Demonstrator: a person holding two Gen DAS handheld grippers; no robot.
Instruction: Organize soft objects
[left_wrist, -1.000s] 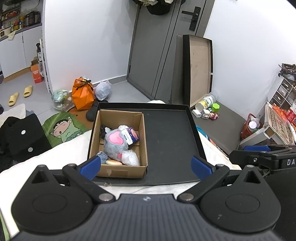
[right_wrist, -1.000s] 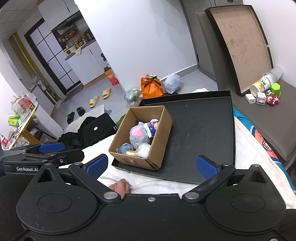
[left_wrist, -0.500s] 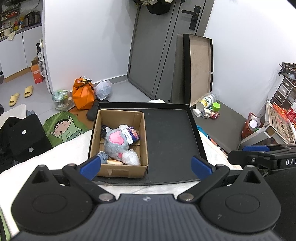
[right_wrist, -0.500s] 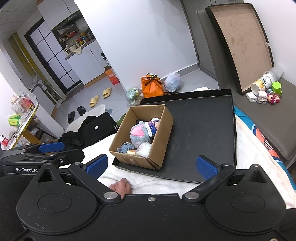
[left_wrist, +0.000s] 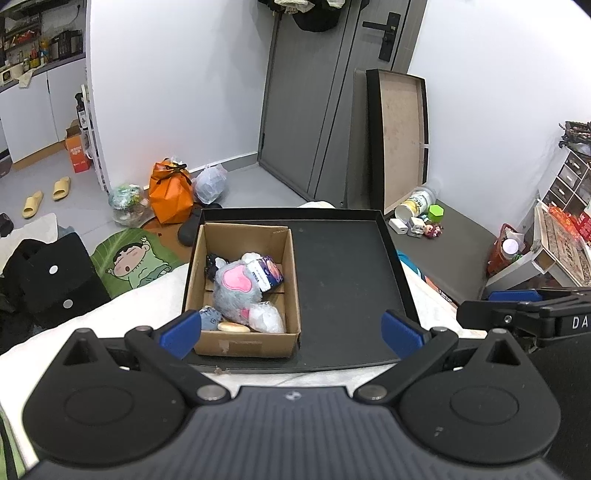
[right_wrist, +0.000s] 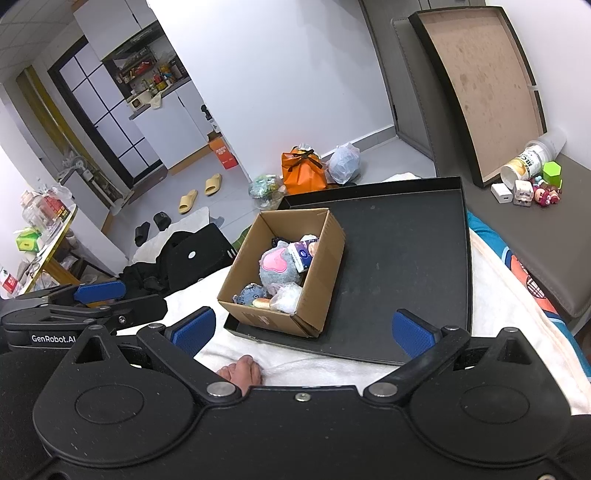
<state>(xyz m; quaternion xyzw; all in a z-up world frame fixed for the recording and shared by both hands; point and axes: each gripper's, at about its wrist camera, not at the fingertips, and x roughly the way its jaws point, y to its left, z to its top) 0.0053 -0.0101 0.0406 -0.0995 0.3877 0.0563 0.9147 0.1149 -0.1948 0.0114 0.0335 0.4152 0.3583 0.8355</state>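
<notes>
The left hand-held gripper (left_wrist: 291, 332) hangs released and empty; the right hand-held gripper (right_wrist: 302, 329) likewise. The cardboard box (left_wrist: 243, 338) of soft toys sits ahead on the black tray's (left_wrist: 343, 280) left side, nearer the left.

The walls (left_wrist: 177, 92) are white and the floor (left_wrist: 44, 173) is gray. A gray door (left_wrist: 314, 92) is shut. White cupboards (right_wrist: 173, 122) stand far back.
</notes>
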